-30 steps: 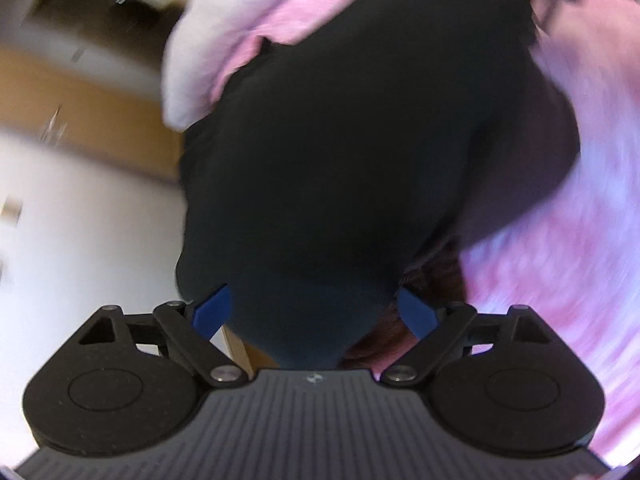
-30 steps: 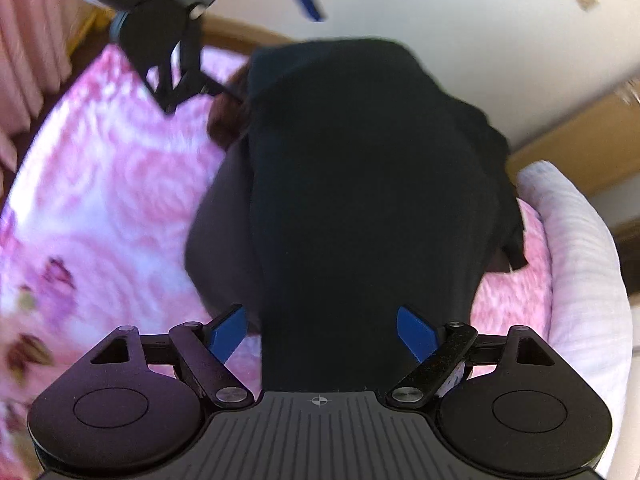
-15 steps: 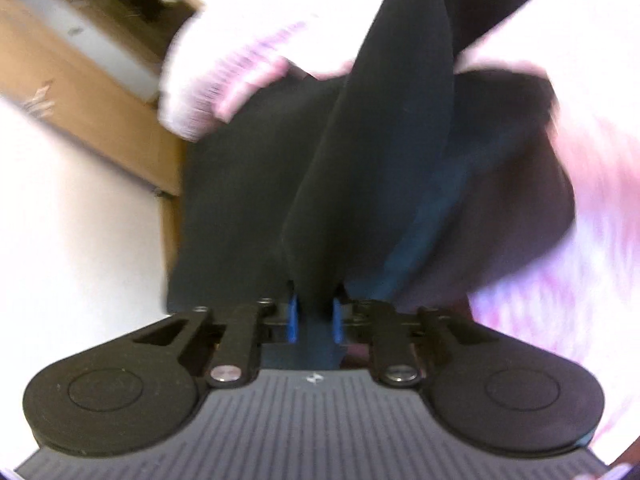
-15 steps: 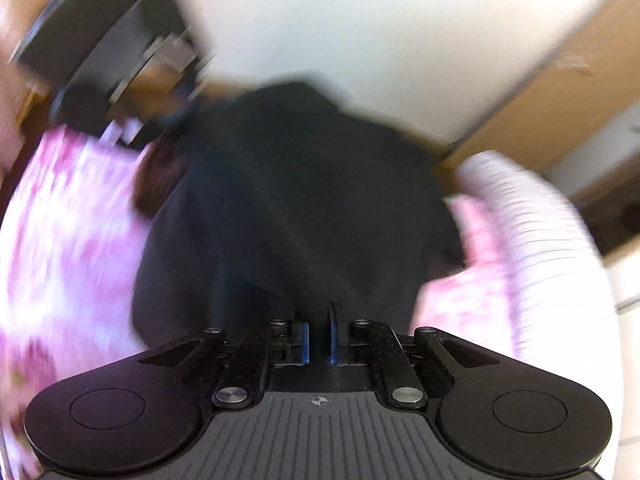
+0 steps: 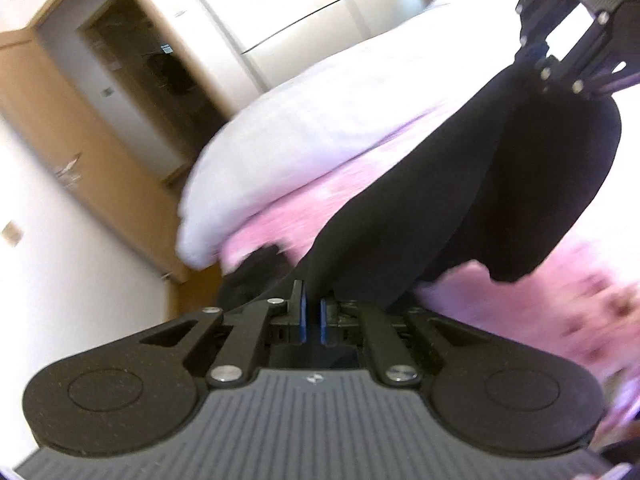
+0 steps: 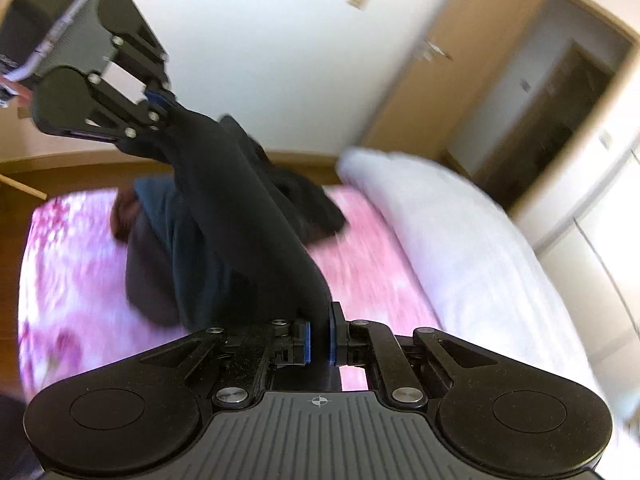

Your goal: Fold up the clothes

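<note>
one black garment (image 5: 500,184), two grippers (image 5: 311,316) (image 6: 319,340)

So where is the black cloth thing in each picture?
Left wrist view: the black fabric garment stretches from the bottom middle, pinched in the left gripper, up to the top right.
Right wrist view: it runs from the right gripper up to the top left.
Shared landmark: the white padded quilt.

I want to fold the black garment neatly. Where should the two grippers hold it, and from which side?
By the top edge, as now: left gripper and right gripper are each shut on one end of the black garment, which is stretched between them. The rest hangs down to the pink floral bedspread, so the hem is free to fold.
</note>
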Motion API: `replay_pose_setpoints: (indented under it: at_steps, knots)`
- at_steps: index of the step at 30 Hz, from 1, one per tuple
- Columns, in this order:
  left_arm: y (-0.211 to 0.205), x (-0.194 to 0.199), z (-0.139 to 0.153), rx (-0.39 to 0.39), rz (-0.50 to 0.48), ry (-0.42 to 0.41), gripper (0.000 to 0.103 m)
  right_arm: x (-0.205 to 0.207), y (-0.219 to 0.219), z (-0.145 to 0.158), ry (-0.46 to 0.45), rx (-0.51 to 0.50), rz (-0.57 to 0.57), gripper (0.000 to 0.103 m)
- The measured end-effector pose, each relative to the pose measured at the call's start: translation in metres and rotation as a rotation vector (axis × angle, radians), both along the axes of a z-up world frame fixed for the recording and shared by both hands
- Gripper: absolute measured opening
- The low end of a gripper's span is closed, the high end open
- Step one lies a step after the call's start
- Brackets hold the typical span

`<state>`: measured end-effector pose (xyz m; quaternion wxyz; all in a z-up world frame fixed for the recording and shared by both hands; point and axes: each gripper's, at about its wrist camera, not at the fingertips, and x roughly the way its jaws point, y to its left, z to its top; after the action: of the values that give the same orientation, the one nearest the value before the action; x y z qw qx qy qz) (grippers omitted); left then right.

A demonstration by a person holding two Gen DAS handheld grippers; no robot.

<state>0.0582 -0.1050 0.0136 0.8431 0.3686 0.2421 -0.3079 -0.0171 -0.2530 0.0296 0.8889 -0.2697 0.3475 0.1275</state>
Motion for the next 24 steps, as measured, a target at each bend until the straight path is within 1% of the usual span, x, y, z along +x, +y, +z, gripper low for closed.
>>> replay_pose_setpoints:
  at_steps: [3,5,7,8,10,11,12,13,14,15,16,17,18,19,20,21,22,24]
  knots:
    - [-0.069,-0.047,-0.009,-0.026,-0.044,0.083,0.005,-0.069,-0.051,0.001,0.041,0.012,-0.097,0.006]
    - [-0.114,-0.070,-0.023,-0.043,-0.062,0.161,0.005,-0.114,-0.085,-0.004,0.074,0.016,-0.167,0.006]
    - [-0.154,-0.092,-0.040,-0.053,-0.081,0.236,0.007,-0.151,-0.115,-0.015,0.111,-0.003,-0.224,0.006]
    - [-0.173,-0.102,-0.050,-0.054,-0.093,0.274,0.009,-0.170,-0.130,-0.020,0.130,-0.013,-0.253,0.006]
    - [-0.194,-0.115,-0.069,-0.050,-0.083,0.369,0.015,-0.201,-0.157,-0.033,0.170,-0.022,-0.300,0.006]
    - [-0.198,-0.123,-0.075,-0.055,-0.068,0.406,0.021,-0.213,-0.168,-0.038,0.200,-0.029,-0.310,0.007]
    - [-0.203,-0.117,-0.080,-0.075,-0.053,0.456,0.027,-0.222,-0.174,-0.048,0.246,-0.040,-0.313,0.007]
    - [-0.201,-0.130,-0.084,-0.108,-0.023,0.510,0.033,-0.226,-0.180,-0.056,0.291,-0.047,-0.313,0.007]
    - [-0.197,-0.129,-0.084,-0.141,0.024,0.557,0.046,-0.230,-0.185,-0.064,0.336,-0.054,-0.313,0.008]
    - [-0.189,-0.122,-0.085,-0.171,0.077,0.602,0.053,-0.232,-0.187,-0.072,0.396,-0.058,-0.308,0.011]
    - [-0.176,-0.113,-0.087,-0.186,0.130,0.630,0.055,-0.235,-0.185,-0.079,0.435,-0.067,-0.306,0.013]
    - [-0.164,-0.104,-0.089,-0.201,0.183,0.658,0.062,-0.238,-0.181,-0.083,0.449,-0.068,-0.299,0.017]
    - [-0.152,-0.095,-0.091,-0.216,0.237,0.686,0.065,-0.241,-0.176,-0.088,0.463,-0.069,-0.292,0.026]
    - [-0.140,-0.086,-0.094,-0.231,0.290,0.713,0.066,-0.241,-0.171,-0.089,0.461,-0.060,-0.281,0.030]
    - [-0.130,-0.078,-0.097,-0.236,0.334,0.718,0.068,-0.242,-0.166,-0.089,0.459,-0.050,-0.270,0.038]
    - [-0.120,-0.070,-0.100,-0.242,0.379,0.722,0.069,-0.240,-0.160,-0.089,0.459,-0.035,-0.254,0.044]
    - [-0.107,-0.063,-0.101,-0.246,0.417,0.727,0.070,-0.233,-0.154,-0.093,0.462,-0.021,-0.233,0.045]
    - [-0.084,-0.048,-0.105,-0.270,0.499,0.740,0.077,-0.216,-0.137,-0.104,0.455,0.007,-0.184,0.052]
